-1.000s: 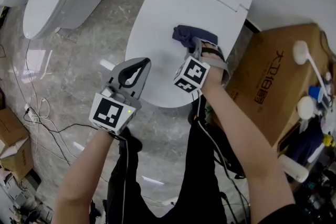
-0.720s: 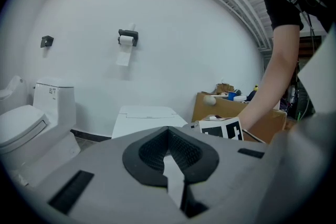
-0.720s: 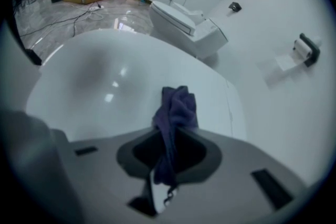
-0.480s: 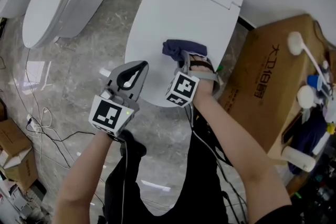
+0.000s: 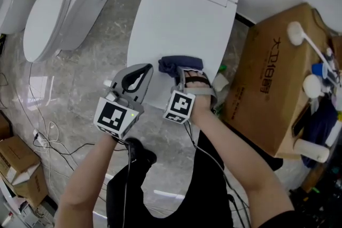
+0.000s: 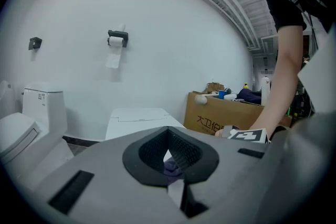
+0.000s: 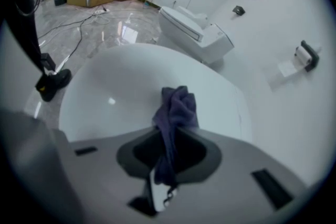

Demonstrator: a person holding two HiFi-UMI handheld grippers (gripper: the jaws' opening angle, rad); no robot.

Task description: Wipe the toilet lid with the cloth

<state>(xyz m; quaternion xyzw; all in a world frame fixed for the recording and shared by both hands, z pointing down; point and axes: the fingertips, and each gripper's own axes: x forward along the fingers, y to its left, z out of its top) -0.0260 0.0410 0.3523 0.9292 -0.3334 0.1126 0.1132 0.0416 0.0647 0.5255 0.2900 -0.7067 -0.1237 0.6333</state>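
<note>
The white toilet lid lies shut in the middle of the head view. A dark blue cloth rests bunched on the lid's near part. My right gripper is shut on the cloth and presses it onto the lid. My left gripper hovers at the lid's near left edge, jaws closed with nothing between them; the cloth shows beyond its tips.
A second toilet stands to the left, and a cardboard box with bottles and brushes stands close on the right. Cables trail over the marble floor. A paper roll holder hangs on the wall.
The right gripper has dragged the cloth along the lid toward its near edge. The left gripper has stayed near the lid's left edge.
</note>
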